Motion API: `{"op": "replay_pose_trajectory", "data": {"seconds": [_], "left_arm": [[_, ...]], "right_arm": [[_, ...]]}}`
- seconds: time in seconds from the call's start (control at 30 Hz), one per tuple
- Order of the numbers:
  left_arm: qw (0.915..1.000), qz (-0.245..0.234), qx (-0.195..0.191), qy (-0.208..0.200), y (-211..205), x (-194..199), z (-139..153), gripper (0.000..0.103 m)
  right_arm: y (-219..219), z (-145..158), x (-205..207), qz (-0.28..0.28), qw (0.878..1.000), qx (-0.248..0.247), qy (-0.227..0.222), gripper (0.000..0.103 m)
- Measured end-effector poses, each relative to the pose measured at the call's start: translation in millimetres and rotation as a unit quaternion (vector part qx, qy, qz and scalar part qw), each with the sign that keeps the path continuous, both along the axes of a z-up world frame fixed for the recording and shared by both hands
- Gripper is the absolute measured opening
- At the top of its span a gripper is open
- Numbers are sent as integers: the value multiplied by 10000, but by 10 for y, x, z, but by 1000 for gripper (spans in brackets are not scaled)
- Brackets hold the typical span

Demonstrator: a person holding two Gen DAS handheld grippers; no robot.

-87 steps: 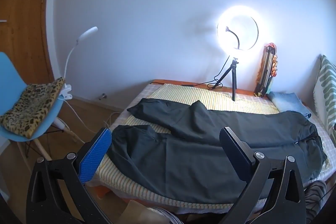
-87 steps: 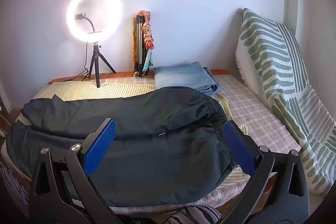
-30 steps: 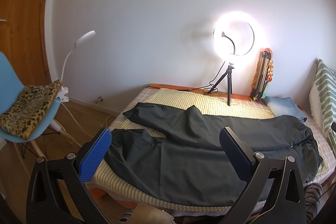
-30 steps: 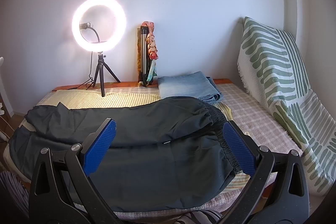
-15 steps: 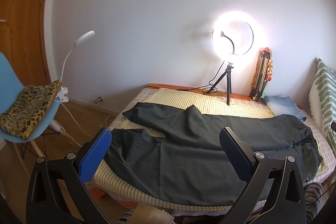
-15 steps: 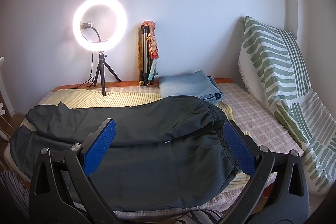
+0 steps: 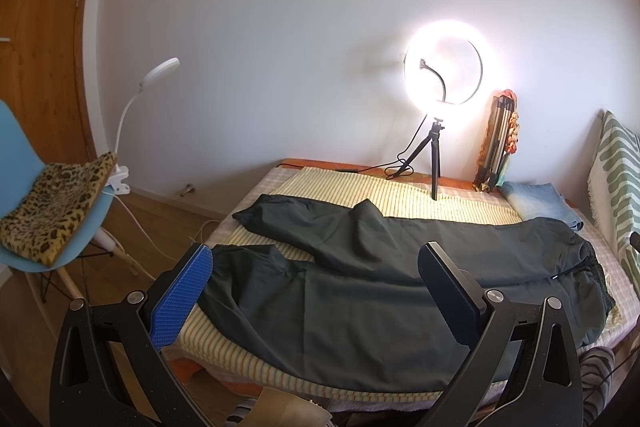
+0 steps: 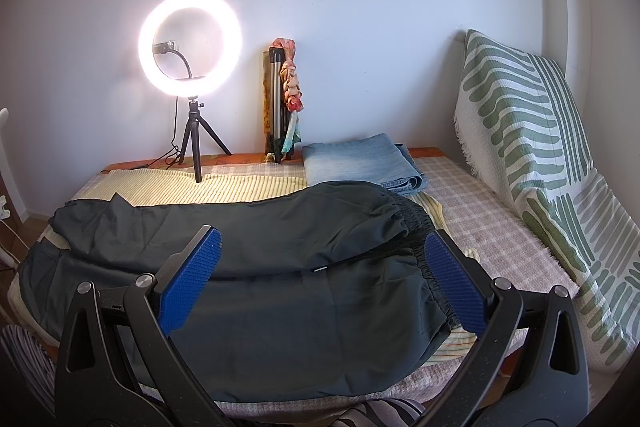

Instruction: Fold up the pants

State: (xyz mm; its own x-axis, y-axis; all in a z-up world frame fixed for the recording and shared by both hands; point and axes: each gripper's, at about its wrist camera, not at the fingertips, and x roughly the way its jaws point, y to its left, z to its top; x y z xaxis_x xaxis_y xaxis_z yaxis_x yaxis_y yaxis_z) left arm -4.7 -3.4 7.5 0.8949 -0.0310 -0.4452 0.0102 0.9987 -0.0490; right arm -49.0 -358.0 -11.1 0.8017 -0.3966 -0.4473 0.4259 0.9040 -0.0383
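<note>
Dark grey-black pants (image 7: 360, 291) lie spread flat across the bed, legs pointing left and elastic waistband (image 8: 420, 223) at the right. The two legs lie apart at the cuffs (image 7: 256, 211). My left gripper (image 7: 316, 267) hangs open above the near leg, nothing between its blue pads. My right gripper (image 8: 324, 251) is open too, held above the hip and waist part of the pants (image 8: 280, 267), touching nothing.
A lit ring light on a small tripod (image 7: 438, 155) stands at the bed's far edge, beside a folded tripod (image 8: 280, 115). Folded blue jeans (image 8: 360, 163) lie behind the waistband. A green-patterned cushion (image 8: 528, 131) leans at right. A blue chair (image 7: 48, 219) and clip lamp (image 7: 132, 115) stand left.
Both grippers have drawn back a little from the bed since the earliest frames and have stayed nearly still over the last second. The pants have not moved.
</note>
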Motion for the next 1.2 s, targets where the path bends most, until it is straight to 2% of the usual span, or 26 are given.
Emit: {"op": "replay_pose_trajectory", "data": {"seconds": [0.4,0.63,0.9,0.97,1.03,1.2], "left_arm": [[9997,154,43,204,103,134,-97,102],[9970,427,-85,648,482,345,-247,102],[9912,699,-93,1125,1022,683,-533,102],[9894,711,-237,1240,1184,809,-634,98],[9868,774,-331,1387,1322,926,-743,89],[9786,822,-627,1778,1607,1278,-1011,80]], "right_arm": [[50,-84,128,119,9998,58,127,103],[69,-70,355,341,9991,163,213,103],[240,-83,878,860,9951,196,443,103],[284,-95,1011,979,9938,219,486,103],[338,-128,1120,1136,9918,217,534,103],[573,-237,1442,1711,9825,-82,734,103]]}}
